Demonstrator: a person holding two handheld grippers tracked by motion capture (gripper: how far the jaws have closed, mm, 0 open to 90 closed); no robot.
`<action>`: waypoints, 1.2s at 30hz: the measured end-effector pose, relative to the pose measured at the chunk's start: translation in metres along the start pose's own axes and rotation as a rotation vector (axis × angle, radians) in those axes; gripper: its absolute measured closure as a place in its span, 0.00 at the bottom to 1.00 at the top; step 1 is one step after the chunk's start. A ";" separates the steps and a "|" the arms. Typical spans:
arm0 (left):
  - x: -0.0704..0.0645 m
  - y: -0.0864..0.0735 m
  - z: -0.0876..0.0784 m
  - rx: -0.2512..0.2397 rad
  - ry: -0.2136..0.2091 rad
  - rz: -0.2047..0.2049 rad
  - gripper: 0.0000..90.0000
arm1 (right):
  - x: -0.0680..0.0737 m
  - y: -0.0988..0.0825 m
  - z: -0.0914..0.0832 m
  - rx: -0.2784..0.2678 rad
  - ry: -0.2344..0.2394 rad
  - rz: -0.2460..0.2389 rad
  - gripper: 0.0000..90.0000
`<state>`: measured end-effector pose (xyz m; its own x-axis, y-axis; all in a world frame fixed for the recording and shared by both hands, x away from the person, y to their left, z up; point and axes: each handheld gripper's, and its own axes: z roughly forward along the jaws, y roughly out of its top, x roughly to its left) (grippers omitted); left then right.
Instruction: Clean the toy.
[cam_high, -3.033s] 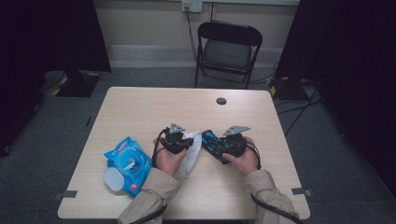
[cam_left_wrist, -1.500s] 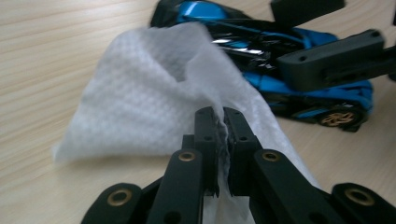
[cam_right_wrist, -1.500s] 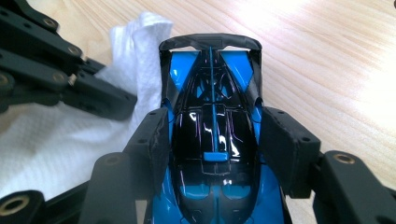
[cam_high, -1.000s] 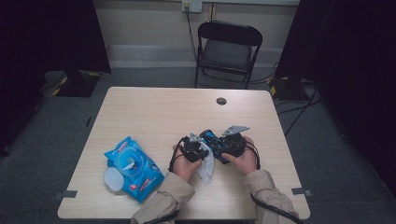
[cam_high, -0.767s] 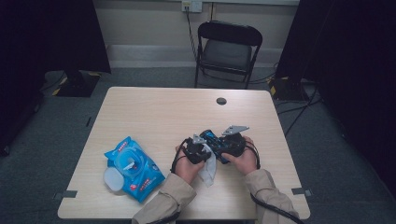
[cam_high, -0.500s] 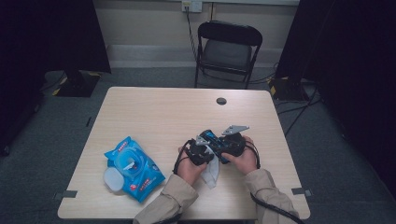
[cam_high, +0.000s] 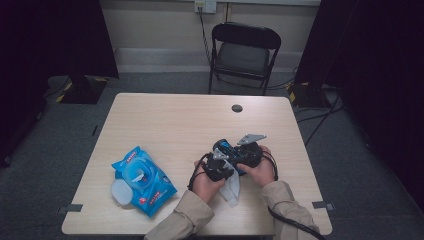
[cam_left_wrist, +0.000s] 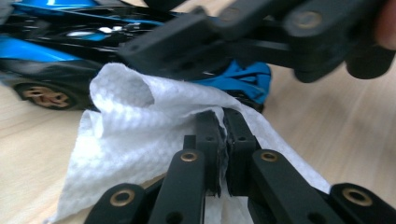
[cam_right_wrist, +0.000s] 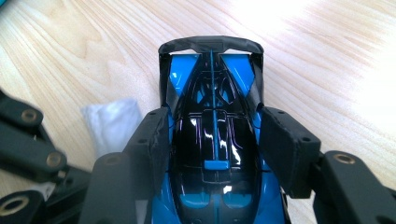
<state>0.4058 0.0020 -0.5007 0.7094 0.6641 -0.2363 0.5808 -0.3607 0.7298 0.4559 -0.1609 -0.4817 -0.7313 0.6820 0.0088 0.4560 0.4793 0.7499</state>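
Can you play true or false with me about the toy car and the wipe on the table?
1. The right claw holds the blue and black toy car by its sides. True.
2. The left claw is wide open and holds nothing. False: it is shut on the white wipe.
3. The blue pack of wipes lies on the table to the left of the hands. True.
4. The toy car is red. False: it is blue and black.
5. Someone sits on the black chair behind the table. False: the chair is empty.
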 end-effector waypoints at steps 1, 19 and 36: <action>-0.001 0.000 0.000 0.003 0.001 0.005 0.96 | 0.000 0.000 0.000 0.001 -0.001 0.000 0.48; -0.017 -0.002 0.004 0.005 -0.027 0.024 0.97 | 0.000 0.000 0.000 0.002 -0.002 -0.002 0.48; -0.040 -0.004 0.015 -0.004 -0.112 0.042 0.97 | 0.000 0.000 0.000 0.001 -0.002 -0.001 0.48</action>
<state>0.3811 -0.0332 -0.5040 0.7732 0.5710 -0.2759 0.5484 -0.3836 0.7430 0.4558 -0.1604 -0.4816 -0.7309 0.6825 0.0065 0.4557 0.4809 0.7491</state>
